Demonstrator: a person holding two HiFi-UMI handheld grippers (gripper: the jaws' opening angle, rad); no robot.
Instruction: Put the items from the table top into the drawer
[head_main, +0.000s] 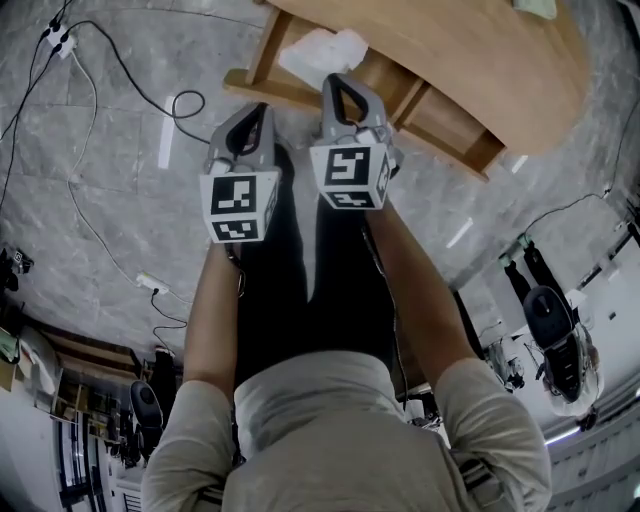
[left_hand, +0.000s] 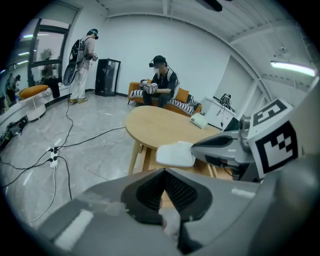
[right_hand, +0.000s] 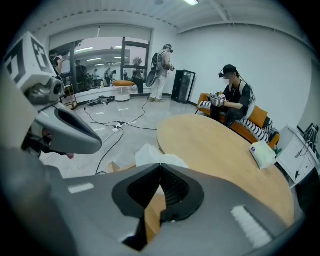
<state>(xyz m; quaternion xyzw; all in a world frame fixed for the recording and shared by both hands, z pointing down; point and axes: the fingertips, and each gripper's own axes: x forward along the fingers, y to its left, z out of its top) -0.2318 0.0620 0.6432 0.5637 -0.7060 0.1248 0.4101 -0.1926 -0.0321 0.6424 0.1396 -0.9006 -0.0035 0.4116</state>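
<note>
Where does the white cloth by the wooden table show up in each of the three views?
Head view: the white cloth is at top centre, below the table's edge.
Left gripper view: it is at the centre, at the table's near edge.
Right gripper view: it is left of centre, just above the closed jaws.
Shared landmark: the round wooden table.

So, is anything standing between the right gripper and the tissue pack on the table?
Nothing visible does. Only bare table top lies between the shut right gripper and the tissue pack.
</note>
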